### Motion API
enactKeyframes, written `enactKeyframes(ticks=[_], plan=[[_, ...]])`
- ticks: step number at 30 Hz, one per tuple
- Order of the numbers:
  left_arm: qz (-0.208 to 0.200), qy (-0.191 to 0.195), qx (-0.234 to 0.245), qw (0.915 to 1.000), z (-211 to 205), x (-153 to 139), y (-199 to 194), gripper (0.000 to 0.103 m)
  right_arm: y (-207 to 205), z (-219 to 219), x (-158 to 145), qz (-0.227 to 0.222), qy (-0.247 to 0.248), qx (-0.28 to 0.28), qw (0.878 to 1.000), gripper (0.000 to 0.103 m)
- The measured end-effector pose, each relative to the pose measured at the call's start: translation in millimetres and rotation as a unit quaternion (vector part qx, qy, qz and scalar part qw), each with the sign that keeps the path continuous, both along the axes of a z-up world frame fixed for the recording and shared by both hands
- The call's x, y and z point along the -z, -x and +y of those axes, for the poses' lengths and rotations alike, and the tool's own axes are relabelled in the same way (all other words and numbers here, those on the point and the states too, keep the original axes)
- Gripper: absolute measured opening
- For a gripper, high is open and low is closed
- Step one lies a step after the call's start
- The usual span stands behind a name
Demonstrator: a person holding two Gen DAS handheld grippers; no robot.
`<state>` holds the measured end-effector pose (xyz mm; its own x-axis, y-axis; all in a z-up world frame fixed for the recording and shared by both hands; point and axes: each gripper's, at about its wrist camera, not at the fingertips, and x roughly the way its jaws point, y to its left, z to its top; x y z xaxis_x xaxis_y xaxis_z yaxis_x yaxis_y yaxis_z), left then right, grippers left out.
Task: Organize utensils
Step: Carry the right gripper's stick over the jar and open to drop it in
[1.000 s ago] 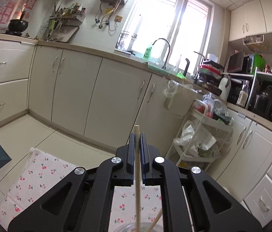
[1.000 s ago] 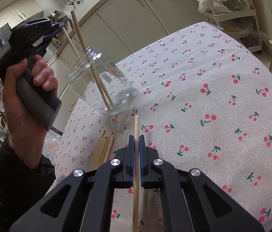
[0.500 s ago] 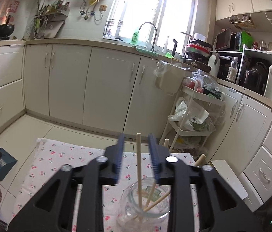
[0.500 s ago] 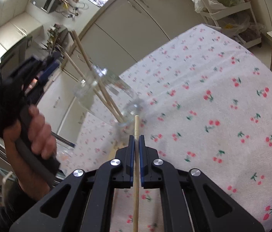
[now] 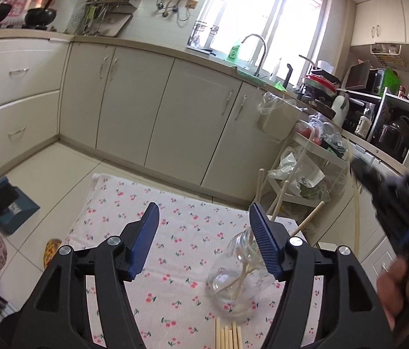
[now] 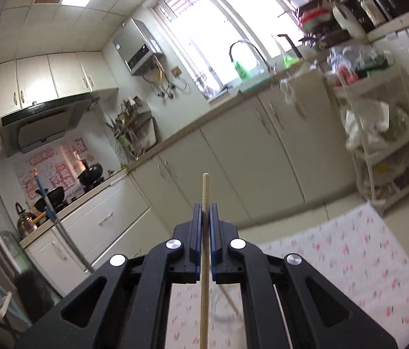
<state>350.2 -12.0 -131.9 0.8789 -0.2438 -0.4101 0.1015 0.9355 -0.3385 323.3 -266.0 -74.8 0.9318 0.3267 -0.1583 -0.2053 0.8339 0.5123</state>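
Left tool [image 5: 201,218] released; right tool [image 6: 204,212] grasps a chopstick [image 6: 204,256]; no writing legible.

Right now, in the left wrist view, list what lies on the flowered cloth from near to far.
Bundle of chopsticks at the near edge → glass jar holding a few chopsticks → bare flowered cloth out to its far edge.

- We see a clear, glossy glass jar [image 5: 240,285] at lower centre.
- Pale matt wooden chopsticks [image 5: 229,336].
- Our bench wears matt printed cloth [image 5: 175,232].
- Black plastic right claw [image 6: 204,212].
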Motion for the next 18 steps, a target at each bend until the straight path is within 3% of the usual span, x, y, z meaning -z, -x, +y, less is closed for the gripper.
enactKeyframes(ticks=[8,18], plan=[[0.025,0.012,-0.011,0.9995,9.6,16.4,6.9,0.066,-53.5,16.7,4.7,-0.031,0.031,0.089,0.995,0.006],[0.050,0.015,-0.029,0.9982,20.7,30.8,0.3,0.069,-73.2,38.7,30.9,-0.009,0.098,0.106,0.990,0.006]])
